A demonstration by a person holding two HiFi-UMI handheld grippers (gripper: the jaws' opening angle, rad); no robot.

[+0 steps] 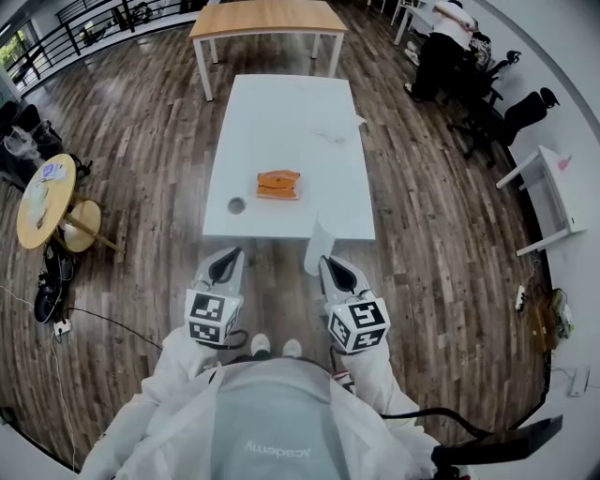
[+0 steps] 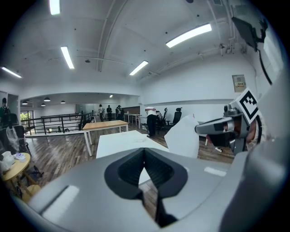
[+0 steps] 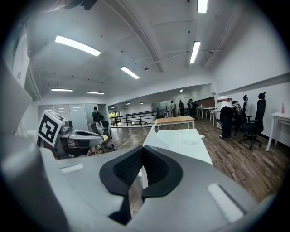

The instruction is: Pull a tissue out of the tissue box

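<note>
**Tissue out of the box, pinched in the right tongs at the surface's near edge**

A person in white coveralls holds both tongs side by side, just short of the near edge of the white surface point(image 1: 281, 103). The left tongs point(image 1: 225, 265) are closed together with nothing between them. The right tongs point(image 1: 336, 270) are clamped on the bottom of a white tissue point(image 1: 316, 246). The sheet stands up loosely from their tips, over the near edge and right of its middle.

The orange tissue box point(image 1: 278, 184) lies on the near half of the surface, almost straight ahead of the gap between the two tongs and well apart from the held sheet. Its long axis runs parallel to the near edge, and neither hand looks clearly nearer to it. Nothing joins the sheet to the box, so the pull itself appears done. Any further draw would mean reaching forward over the near edge to the box's top, and the empty left tongs are free for that. Whether another sheet shows at the box's opening is too small to tell.

Toward the near left corner sits a small round item point(image 1: 236, 204) with a dark middle, possibly a cup; its contents cannot be made out. A thin crumpled white piece point(image 1: 330, 137) lies farther back, toward the right edge. Past the far edge stands a wooden table point(image 1: 267, 17).
</note>
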